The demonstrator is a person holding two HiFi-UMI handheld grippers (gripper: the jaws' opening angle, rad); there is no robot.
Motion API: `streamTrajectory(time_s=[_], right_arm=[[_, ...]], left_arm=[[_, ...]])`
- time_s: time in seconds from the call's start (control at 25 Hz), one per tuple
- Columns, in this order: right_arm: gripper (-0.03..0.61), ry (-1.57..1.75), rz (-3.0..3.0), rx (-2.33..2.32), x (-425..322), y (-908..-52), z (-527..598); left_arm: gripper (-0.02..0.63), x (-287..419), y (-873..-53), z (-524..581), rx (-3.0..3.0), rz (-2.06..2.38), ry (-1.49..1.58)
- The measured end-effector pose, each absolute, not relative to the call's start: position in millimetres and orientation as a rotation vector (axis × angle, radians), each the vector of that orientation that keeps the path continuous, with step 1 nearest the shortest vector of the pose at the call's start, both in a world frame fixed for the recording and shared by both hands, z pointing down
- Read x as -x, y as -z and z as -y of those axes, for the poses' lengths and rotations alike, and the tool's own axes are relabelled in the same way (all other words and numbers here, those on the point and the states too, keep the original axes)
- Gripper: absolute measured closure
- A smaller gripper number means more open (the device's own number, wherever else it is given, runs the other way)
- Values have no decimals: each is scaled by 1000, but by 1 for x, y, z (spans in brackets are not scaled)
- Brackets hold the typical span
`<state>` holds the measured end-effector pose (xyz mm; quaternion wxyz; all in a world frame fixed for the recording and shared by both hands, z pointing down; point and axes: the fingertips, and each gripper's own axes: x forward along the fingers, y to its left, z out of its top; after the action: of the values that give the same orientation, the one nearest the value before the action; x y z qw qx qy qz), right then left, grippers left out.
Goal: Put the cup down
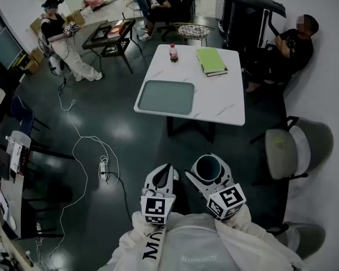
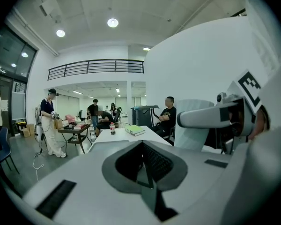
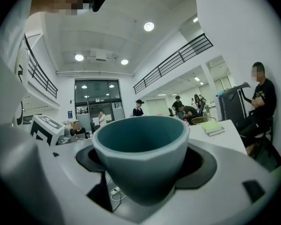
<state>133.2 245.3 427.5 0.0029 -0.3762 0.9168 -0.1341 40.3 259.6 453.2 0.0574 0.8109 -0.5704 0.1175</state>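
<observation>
Carry step, basically: teal tapered cup (image 3: 141,149) is clamped upright in the right gripper (image 1: 208,173), well short of the white rectangular table (image 1: 226,103). Left gripper (image 1: 167,169) is closed, empty. Next up, I'd guess: reach the table, lower gently, release.

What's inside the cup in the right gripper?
The cup looks empty: only its teal inner wall shows. The near rim covers its bottom in the right gripper view.

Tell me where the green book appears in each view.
Head view: green book upper middle, on the white table.
Left gripper view: book at mid-frame, on the table's far end.
Right gripper view: book right of the cup.
Shared landmark: the white table.
</observation>
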Motion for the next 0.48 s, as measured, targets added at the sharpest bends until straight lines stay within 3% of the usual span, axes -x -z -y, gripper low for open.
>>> streamTrajectory(time_s=[0.48], right_arm=[[169,552,-2909,1183,-78,-460,-150]], left_arm=[[602,20,-483,-168,-2374,1700,-415]])
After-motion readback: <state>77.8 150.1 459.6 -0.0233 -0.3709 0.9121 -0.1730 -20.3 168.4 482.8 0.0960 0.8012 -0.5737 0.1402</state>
